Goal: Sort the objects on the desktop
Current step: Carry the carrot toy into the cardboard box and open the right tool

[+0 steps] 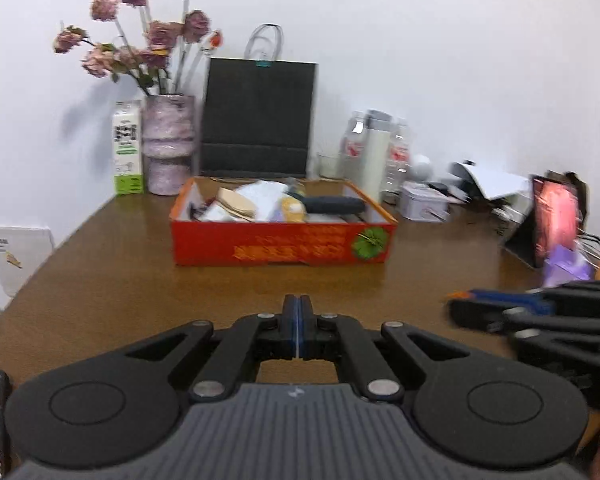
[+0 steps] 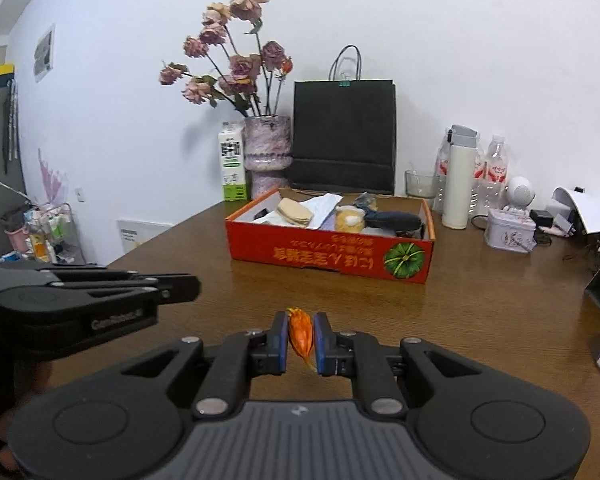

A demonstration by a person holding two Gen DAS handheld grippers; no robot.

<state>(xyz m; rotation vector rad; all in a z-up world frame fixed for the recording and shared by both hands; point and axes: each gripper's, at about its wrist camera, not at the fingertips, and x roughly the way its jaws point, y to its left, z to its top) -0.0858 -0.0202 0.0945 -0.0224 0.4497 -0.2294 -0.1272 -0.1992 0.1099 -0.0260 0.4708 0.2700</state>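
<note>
Red cardboard, the sorting box (image 1: 282, 242), sat ahead on the brown desk (image 1: 100, 280) in our left view; our left gripper (image 1: 297, 320) was clenched on nothing. From the right view, our right gripper (image 2: 300, 338) pinched an orange wrapper (image 2: 300, 334) (crinkly, light). We judged carrying it over the box came next.

A brown wooden table (image 2: 480, 304) carries a red cardboard box (image 2: 328, 254) at centre, with a pink vase (image 2: 267, 152) and black paper bag (image 2: 343, 136) behind at twelve o'clock.
</note>
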